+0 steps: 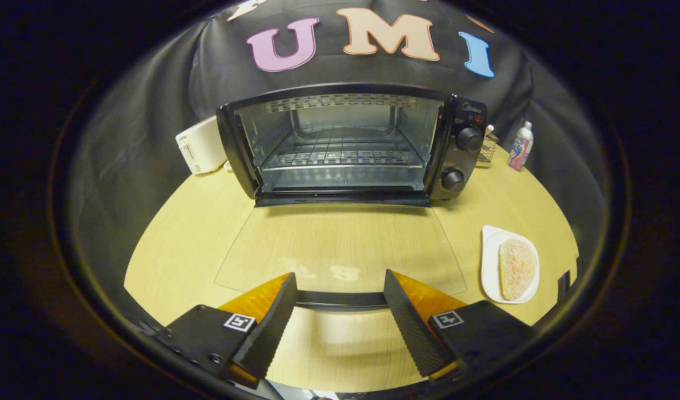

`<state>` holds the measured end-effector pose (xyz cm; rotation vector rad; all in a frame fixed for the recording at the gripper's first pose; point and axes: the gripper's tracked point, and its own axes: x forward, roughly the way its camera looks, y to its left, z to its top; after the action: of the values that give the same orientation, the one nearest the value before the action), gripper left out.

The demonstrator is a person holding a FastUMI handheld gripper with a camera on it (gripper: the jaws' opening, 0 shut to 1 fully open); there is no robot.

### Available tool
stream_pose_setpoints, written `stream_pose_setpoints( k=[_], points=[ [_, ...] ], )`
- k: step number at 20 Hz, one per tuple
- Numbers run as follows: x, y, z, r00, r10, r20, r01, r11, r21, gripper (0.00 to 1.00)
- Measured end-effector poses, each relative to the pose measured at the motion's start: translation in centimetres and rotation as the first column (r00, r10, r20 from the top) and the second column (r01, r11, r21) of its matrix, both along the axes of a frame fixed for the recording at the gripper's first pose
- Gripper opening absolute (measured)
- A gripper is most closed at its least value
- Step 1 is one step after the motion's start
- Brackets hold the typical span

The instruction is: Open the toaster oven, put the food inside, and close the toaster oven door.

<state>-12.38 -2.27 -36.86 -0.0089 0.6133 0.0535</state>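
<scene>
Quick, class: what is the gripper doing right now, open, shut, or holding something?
Gripper: open, holding nothing; its fingers straddle the handle of the lowered oven door, without pressing it.

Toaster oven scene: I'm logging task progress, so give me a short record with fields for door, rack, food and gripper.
door: glass door of the toaster oven folded down flat, its handle between the fingers
rack: wire rack bare, no food on it
food: breaded piece on a white plate, on the table beside the door
gripper: gripper open, fingers either side of the handle, not pressing on it
</scene>
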Motion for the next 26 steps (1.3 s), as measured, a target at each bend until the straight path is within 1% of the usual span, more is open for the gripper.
stream_pose_setpoints(
  k=[2, 4, 7, 9, 12, 16, 21, 24, 26],
  points=[
    [0.0, 0.0, 0.2, 1.000, 0.019, -0.005, -0.019, 1.000, -0.001, 0.99],
    [-0.1, -0.3, 1.4, 0.999, 0.034, 0.017, -0.033, 0.999, -0.021, 0.99],
    [0.0, -2.1, 4.5, 0.996, 0.014, 0.089, -0.009, 0.998, -0.056, 0.99],
    [0.4, -3.6, 7.0, 0.990, -0.026, 0.139, 0.035, 0.998, -0.061, 0.99],
    [1.1, -6.8, 10.1, 0.972, -0.114, 0.205, 0.126, 0.991, -0.051, 0.99],
    [1.2, -11.9, 11.4, 0.941, -0.252, 0.227, 0.271, 0.961, -0.056, 0.99],
    [0.7, -17.8, 9.5, 0.897, -0.402, 0.181, 0.419, 0.905, -0.067, 0.98],
    [0.0, -21.1, 7.7, 0.874, -0.466, 0.134, 0.482, 0.868, -0.121, 0.99],
    [-0.1, -22.8, 6.2, 0.862, -0.497, 0.099, 0.507, 0.850, -0.143, 1.00]
  ],
)
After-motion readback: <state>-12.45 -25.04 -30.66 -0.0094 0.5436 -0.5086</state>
